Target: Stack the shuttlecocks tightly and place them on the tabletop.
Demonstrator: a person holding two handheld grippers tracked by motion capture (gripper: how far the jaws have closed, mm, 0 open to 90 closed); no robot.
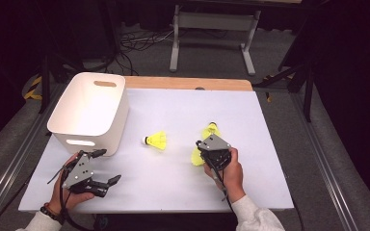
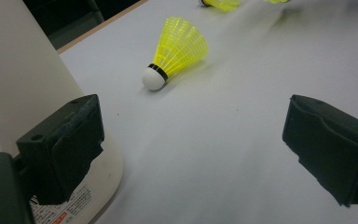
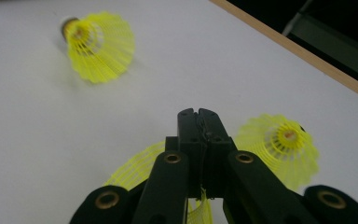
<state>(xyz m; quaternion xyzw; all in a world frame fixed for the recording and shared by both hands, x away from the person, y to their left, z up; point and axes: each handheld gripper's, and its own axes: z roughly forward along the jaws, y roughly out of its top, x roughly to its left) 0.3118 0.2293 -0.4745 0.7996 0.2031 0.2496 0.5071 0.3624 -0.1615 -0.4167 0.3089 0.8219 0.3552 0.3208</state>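
Open white desk (image 1: 173, 183) between left claw (image 1: 107, 167) and right claw (image 1: 201, 148), with one shuttlecock (image 1: 156, 140) lying mid-way, white bin (image 1: 90, 111) walling off the left rear corner, and two more shuttlecocks (image 1: 211, 130) crowding the right claw.

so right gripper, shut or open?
Shut: the right gripper has its jaws pressed together, pinching the yellow mesh skirt of a shuttlecock.
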